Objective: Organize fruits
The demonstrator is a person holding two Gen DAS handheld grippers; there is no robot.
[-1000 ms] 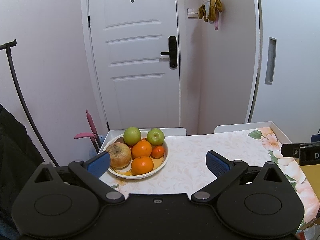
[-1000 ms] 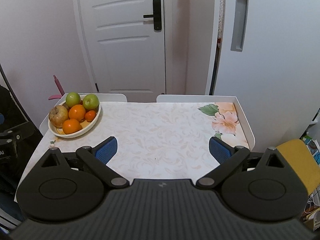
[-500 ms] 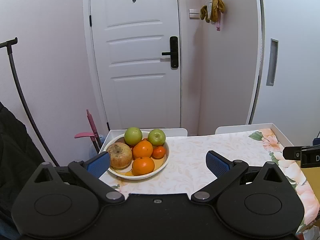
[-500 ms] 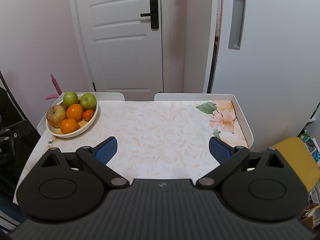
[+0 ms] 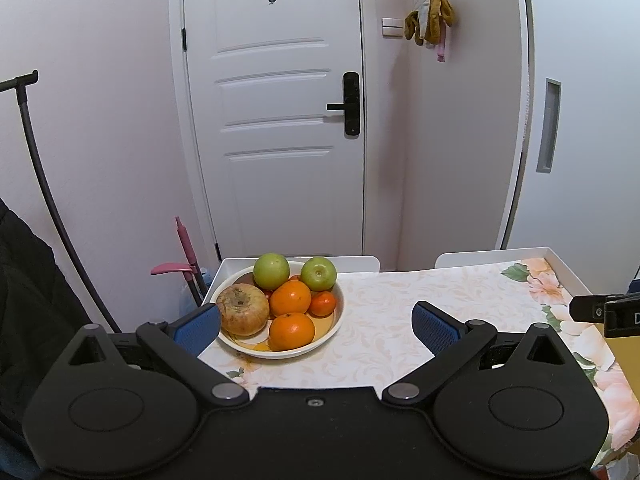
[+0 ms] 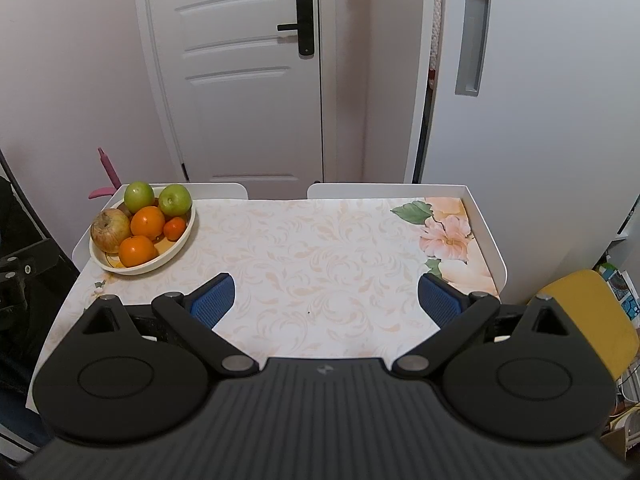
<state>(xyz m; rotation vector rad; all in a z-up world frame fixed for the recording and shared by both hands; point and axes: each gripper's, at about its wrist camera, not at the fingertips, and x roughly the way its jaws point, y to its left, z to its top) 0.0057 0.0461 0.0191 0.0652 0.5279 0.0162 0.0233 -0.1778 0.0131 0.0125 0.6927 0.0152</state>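
Observation:
A cream bowl (image 5: 334, 322) (image 6: 182, 246) stands at the table's far left corner. It holds two green apples (image 5: 271, 270) (image 6: 139, 196), a brownish apple (image 5: 243, 309) (image 6: 109, 230), two oranges (image 5: 291, 330) (image 6: 137, 251) and a small tangerine (image 5: 322, 303) (image 6: 175, 228). My left gripper (image 5: 316, 324) is open and empty, just short of the bowl. My right gripper (image 6: 326, 300) is open and empty above the middle of the table, to the right of the bowl.
The table (image 6: 320, 248) has a floral cloth and a raised white rim (image 6: 486, 232). White chair backs (image 6: 360, 190) stand behind it, with a white door (image 6: 248, 72) beyond. A yellow chair (image 6: 592, 320) is at the right, dark fabric (image 5: 28, 300) at the left.
Both views have shifted slightly; the bowl sits a little more to the right in the left wrist view and slightly left in the right wrist view. Both grippers stay open.

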